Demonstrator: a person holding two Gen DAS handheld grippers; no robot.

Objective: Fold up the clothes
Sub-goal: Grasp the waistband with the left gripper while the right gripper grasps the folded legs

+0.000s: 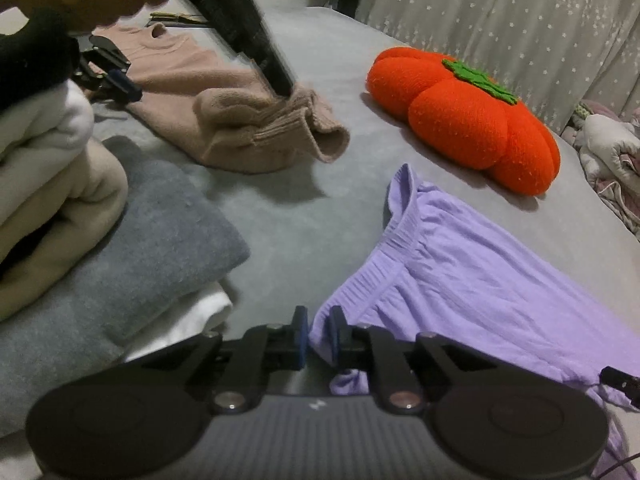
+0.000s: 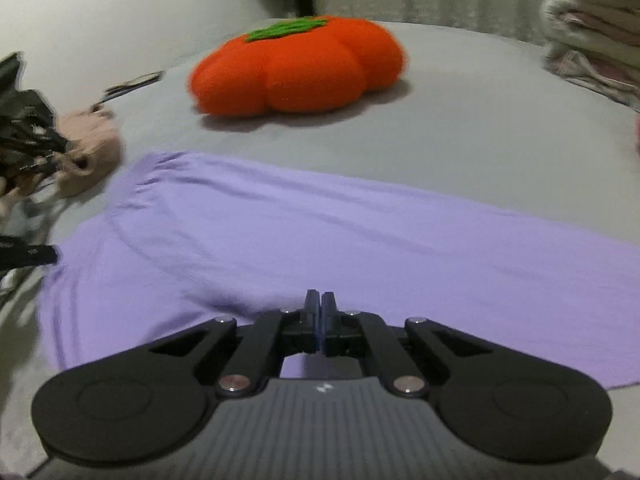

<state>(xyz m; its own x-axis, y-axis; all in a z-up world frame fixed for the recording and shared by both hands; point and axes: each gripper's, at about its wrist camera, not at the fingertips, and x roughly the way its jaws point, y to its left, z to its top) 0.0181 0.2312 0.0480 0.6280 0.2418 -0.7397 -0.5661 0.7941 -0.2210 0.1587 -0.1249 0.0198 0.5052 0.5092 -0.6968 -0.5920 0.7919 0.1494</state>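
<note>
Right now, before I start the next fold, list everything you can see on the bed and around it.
purple garment: one, lilac, spread flat on the bed, nearest both grippers
pumpkin cushion: one, orange with green stem, beyond the purple garment
pink sweater: one, dusty pink, crumpled at far left
folded stack: one, grey, cream and white, at left
bed sheet: one, grey
curtain: grey, starred, behind
left gripper: slightly open at the purple garment's edge
right gripper: shut over the purple garment

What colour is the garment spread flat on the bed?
Lilac purple garment, plain, clearest in the right wrist view.
</note>
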